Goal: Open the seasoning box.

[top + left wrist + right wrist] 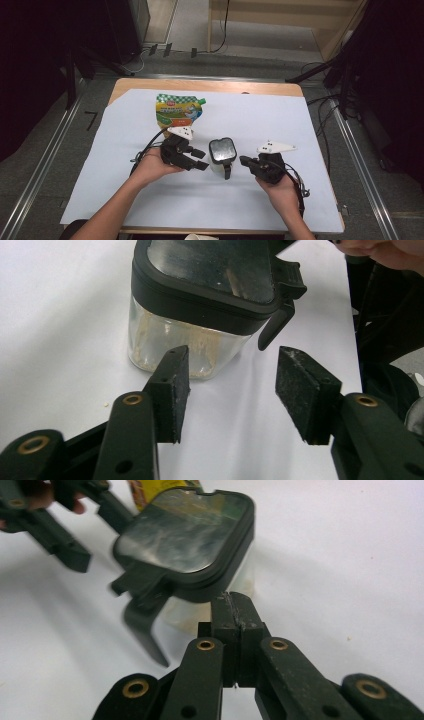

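Observation:
A small clear container [222,152] with a black lid stands on the white sheet between my two grippers; a black latch hangs from the lid's near side. My left gripper [202,160] is just left of it, open and empty, and in the left gripper view its pads [172,385] point at the container [200,305] without touching it. My right gripper [245,161] is just right of it. In the right gripper view its jaws [232,602] are pressed together with nothing between them, tips close to the container's [185,540] lower wall.
A green and orange spouted pouch [177,111] lies flat behind the left gripper. The white sheet [250,200] covers most of the wooden table [200,85]. Cables trail from both grippers toward the person's forearms. Metal rails run along the floor on either side.

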The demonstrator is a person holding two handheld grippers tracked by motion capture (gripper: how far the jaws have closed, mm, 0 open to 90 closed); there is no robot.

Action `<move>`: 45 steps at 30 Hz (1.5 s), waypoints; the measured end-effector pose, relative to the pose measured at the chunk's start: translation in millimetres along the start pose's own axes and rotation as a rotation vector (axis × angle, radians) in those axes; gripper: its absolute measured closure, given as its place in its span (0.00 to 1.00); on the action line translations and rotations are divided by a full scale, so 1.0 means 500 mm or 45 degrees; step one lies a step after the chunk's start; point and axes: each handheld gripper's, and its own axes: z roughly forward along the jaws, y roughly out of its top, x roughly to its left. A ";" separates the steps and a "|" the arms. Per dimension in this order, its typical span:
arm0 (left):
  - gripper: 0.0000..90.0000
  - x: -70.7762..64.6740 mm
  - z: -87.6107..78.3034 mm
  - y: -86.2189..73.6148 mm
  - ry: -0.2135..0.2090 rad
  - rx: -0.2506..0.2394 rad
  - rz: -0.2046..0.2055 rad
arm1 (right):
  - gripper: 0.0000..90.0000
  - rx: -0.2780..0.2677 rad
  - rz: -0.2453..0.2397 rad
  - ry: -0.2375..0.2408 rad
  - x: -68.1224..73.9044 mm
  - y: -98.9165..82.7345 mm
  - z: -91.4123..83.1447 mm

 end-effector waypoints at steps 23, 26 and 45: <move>0.46 0.012 -0.013 0.011 -0.041 0.002 -0.049 | 1.00 0.076 -0.087 0.116 0.101 -0.024 0.032; 0.46 0.011 -0.014 0.011 -0.037 -0.002 -0.047 | 1.00 0.079 -0.105 0.117 0.107 -0.025 0.043; 0.47 0.009 -0.023 0.014 0.004 -0.064 0.005 | 1.00 0.067 -0.077 0.080 0.089 -0.032 0.056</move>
